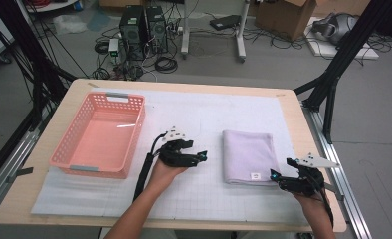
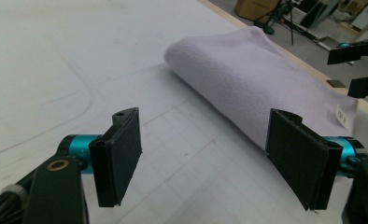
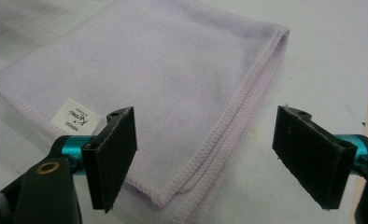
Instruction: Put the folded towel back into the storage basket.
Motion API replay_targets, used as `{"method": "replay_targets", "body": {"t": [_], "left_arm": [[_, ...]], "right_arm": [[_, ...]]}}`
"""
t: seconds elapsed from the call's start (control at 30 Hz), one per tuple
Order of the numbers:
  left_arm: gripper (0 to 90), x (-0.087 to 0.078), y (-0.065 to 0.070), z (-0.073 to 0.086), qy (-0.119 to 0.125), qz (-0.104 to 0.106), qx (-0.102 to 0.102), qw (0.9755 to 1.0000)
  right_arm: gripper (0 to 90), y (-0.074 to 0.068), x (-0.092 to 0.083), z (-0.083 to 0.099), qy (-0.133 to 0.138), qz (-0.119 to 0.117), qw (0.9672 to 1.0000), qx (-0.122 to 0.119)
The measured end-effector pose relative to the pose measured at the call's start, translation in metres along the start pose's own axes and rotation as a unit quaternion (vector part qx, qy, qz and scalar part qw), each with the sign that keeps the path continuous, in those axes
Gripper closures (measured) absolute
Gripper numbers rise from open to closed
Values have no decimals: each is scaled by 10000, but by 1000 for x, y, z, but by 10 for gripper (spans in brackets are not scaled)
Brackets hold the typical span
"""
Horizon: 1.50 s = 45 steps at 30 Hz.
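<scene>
- The folded lilac towel (image 1: 248, 156) is lying flat on the tabletop (image 1: 40, 199), right of the pink basket (image 1: 100, 133).
- The left gripper (image 1: 200, 157) is hovering beside the towel's folded edge, jaws wide and empty.
- The right gripper (image 1: 275, 175) is waiting at the near corner, jaws wide over the hem.
- Risk: pinching just the top layer could be unfolding the towel as it lifts.
</scene>
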<state>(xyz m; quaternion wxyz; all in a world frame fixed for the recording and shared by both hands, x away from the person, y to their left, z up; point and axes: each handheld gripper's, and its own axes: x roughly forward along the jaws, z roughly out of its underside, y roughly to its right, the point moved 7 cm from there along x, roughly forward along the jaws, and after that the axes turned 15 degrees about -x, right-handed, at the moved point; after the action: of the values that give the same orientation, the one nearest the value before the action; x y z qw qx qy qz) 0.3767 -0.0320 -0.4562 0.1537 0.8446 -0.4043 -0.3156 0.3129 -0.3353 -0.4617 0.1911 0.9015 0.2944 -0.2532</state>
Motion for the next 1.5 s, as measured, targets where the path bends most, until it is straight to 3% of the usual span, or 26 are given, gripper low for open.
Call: {"method": "replay_targets", "body": {"t": [0.23, 0.47, 0.57, 0.67, 0.73, 0.77, 0.87, 0.97, 1.07, 1.13, 1.5], "left_arm": [[277, 37, 21, 4, -268, 134, 18, 9995], [282, 73, 32, 13, -668, 19, -15, 9978], [284, 79, 33, 16, -776, -17, -130, 9969], [362, 82, 31, 21, -985, -7, -302, 9947], [449, 82, 32, 21, -1027, 49, -342, 9941], [482, 82, 32, 22, -1084, 126, -521, 9927], [627, 81, 32, 21, -1095, 170, -639, 9918], [739, 78, 33, 20, -1085, 188, -513, 9926], [763, 72, 32, 19, -1098, 204, -294, 9933], [767, 66, 31, 19, -1056, 212, -262, 9938], [770, 22, -2, 18, -806, 169, -366, 9959]], "right_arm": [[208, -1, 0, -1, 13, -27, 10000, -42], [208, -1, -1, -2, 29, -25, 10000, -42], [208, -1, 0, -1, 23, -38, 10000, -60], [208, -1, 0, -1, 25, -31, 10000, -70], [208, -1, 0, 0, 10, -30, 10000, -64], [208, -1, 0, 0, 11, -26, 10000, -65], [208, -2, 0, -1, 18, -31, 10000, -78], [208, -3, 1, -2, 18, -48, 9999, -93], [208, -3, 1, -2, 20, -49, 9999, -92], [208, -3, 1, -2, 24, -57, 10000, -61], [208, -6, 3, -4, 13, -76, 9999, -79]]}}
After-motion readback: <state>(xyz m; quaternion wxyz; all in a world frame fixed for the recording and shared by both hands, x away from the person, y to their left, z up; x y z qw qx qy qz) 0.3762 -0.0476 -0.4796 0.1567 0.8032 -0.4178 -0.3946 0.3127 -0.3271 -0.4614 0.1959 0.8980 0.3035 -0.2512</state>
